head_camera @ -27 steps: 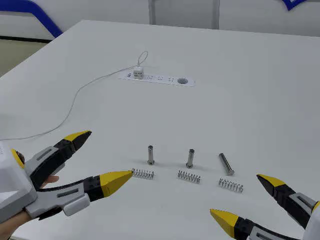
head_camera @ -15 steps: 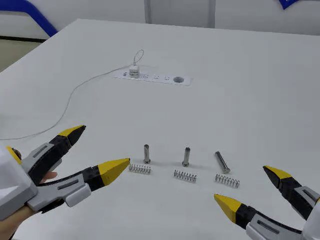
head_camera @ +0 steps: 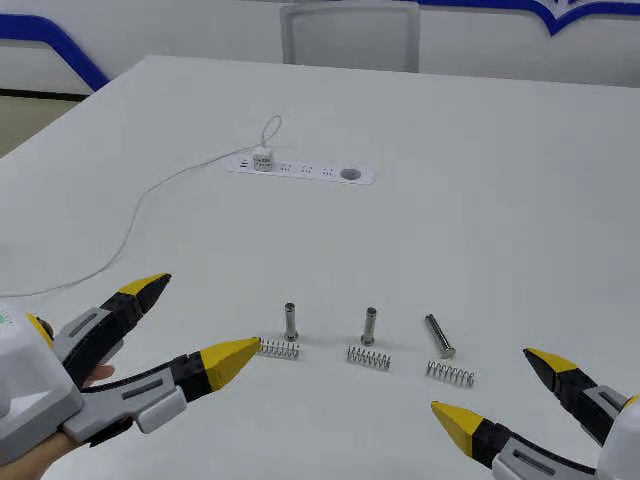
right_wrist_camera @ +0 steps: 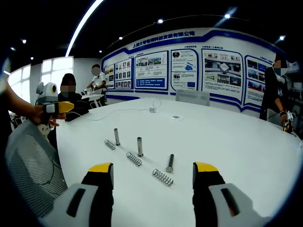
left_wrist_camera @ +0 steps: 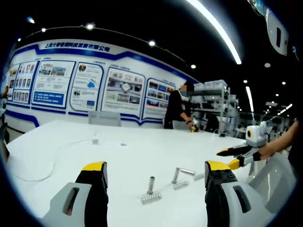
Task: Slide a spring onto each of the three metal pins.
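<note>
1. A white table (head_camera: 520, 200) carried everything. On its far side lay a power strip (head_camera: 300, 170) with a small white plug (head_camera: 263, 159) in its left end. A thin cable (head_camera: 140, 205) curved from the plug toward the near left.
2. A chair (head_camera: 348, 35) stood at the far edge of the table. Printed boards (left_wrist_camera: 85, 85) lined the wall behind, and a person (left_wrist_camera: 180, 106) stood near them.
3. The left gripper (head_camera: 200, 320) hung at the near left with its jaws spread wide, holding nothing. Its nearer yellow tip sat just beside the left end of the left spring (head_camera: 279, 348).
4. The right gripper (head_camera: 490, 385) hung at the near right, also wide open and holding nothing, near the right spring (head_camera: 449, 374) but apart from it.
5. Three short metal pins stood in a row from left to right. The left pin (head_camera: 290, 321) and the middle pin (head_camera: 369, 325) were upright. The right pin (head_camera: 438, 335) lay on its side, with its head toward the near right.
6. The middle spring (head_camera: 368, 357) and the other two lay flat on the table. Each was just in front of its pin, between the pins and the grippers, and none was on a pin.
</note>
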`<state>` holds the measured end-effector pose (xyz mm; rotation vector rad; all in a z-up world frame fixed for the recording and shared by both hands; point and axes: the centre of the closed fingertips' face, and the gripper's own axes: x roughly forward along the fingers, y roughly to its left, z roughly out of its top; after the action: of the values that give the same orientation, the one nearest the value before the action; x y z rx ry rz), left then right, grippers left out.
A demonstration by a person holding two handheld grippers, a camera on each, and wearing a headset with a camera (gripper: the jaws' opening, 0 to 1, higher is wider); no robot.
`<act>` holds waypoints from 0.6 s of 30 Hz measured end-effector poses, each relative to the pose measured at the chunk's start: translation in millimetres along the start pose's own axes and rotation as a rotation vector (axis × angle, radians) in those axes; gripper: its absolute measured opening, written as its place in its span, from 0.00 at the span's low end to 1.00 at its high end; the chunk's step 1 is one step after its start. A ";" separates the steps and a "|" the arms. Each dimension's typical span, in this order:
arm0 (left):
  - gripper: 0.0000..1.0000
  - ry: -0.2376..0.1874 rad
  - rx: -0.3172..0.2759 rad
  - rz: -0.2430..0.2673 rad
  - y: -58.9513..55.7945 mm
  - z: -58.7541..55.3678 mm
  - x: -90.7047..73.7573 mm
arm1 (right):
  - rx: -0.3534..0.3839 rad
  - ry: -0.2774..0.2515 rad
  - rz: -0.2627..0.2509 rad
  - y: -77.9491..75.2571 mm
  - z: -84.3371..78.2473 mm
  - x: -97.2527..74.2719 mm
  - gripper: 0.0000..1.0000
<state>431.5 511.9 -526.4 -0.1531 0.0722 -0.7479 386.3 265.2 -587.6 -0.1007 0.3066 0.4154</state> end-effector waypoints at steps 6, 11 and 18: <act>0.85 0.009 0.005 0.010 2.4 -2.3 -0.7 | 0.015 0.000 -0.033 -7.5 -0.7 -2.7 0.68; 0.85 0.011 0.009 0.012 3.1 -2.4 -1.3 | 0.005 0.007 -0.022 -3.9 -1.3 -1.8 0.67; 0.85 0.005 0.007 0.019 4.7 -1.2 -2.1 | -0.014 0.023 -0.016 -1.4 -3.9 -1.3 0.67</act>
<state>433.0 516.6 -528.3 -0.1438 0.0762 -0.7297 384.7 262.8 -590.8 -0.1212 0.3252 0.4008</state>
